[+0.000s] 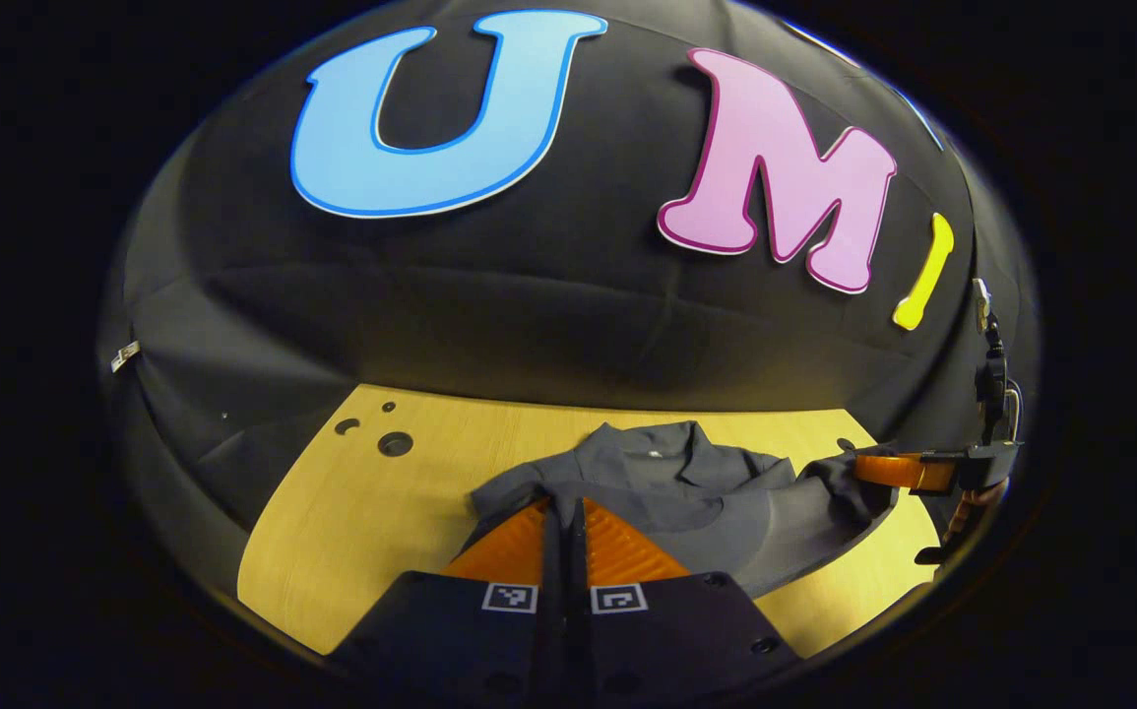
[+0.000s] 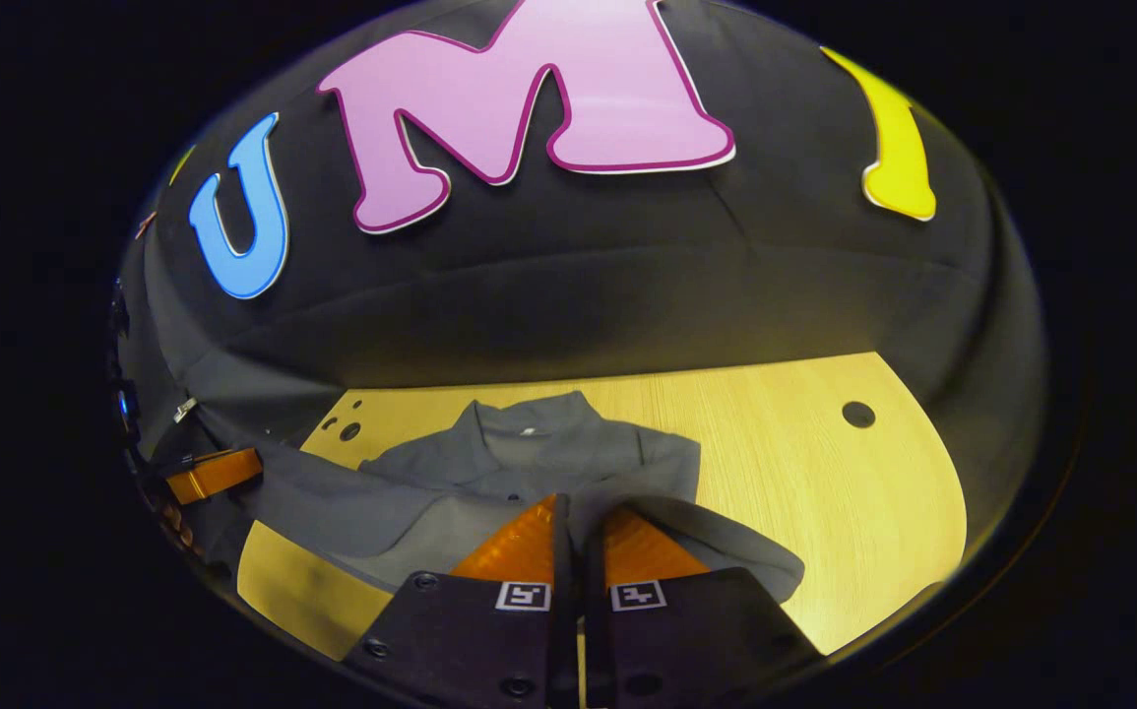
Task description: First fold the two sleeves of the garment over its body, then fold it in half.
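A grey collared garment point(image 1: 671, 487) lies on the wooden table point(image 1: 371, 522), its collar point(image 1: 649, 440) at the far side. My left gripper point(image 1: 562, 507) is shut, with a strip of the garment's near edge pinched between its orange fingers. At the right of that view the right gripper point(image 1: 898, 471) holds the cloth's other end, raised off the table. In the right gripper view the garment point(image 2: 529, 453) spreads ahead and my right gripper point(image 2: 568, 504) is shut on its near edge, cloth draping to both sides. The left gripper point(image 2: 219, 473) grips the far left end.
Round holes point(image 1: 395, 444) pierce the table's far left corner, and one hole point(image 2: 858, 415) lies toward the far right. Bare wood point(image 2: 824, 492) stretches right of the garment. The black booth wall rises close behind the table's far edge.
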A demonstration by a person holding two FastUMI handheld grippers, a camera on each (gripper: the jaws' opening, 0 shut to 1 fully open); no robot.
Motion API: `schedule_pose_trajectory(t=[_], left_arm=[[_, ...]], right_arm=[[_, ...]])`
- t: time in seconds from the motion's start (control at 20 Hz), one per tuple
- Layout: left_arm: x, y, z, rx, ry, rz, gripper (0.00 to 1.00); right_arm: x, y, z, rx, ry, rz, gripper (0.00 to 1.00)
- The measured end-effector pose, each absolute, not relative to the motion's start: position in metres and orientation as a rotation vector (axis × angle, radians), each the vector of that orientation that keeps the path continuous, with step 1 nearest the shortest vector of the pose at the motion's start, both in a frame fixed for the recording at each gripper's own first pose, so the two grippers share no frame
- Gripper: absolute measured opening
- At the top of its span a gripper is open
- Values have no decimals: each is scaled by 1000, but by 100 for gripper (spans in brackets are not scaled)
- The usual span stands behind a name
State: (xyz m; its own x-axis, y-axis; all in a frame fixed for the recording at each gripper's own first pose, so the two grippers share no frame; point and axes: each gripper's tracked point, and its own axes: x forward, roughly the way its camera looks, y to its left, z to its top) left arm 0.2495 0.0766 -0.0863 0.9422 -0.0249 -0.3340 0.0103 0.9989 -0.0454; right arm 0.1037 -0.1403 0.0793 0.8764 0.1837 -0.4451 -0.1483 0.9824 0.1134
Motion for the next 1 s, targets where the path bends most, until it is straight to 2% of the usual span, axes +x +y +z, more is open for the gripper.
schedule_pose_trajectory(t=[0.4,0.8,0.9,0.95,1.0], left_arm=[[334,91,-100,-25,326,-20,5],[389,110,-145,-24,318,11,6],[389,116,-158,-7,347,41,8],[388,116,-161,-6,357,50,11],[387,117,-161,-10,359,58,16]], right_arm=[[175,-133,79,65,437,178,7],[222,-139,35,91,470,132,8],[223,-142,26,89,492,124,12],[223,-145,23,86,502,122,11],[222,-149,21,83,512,113,24]])
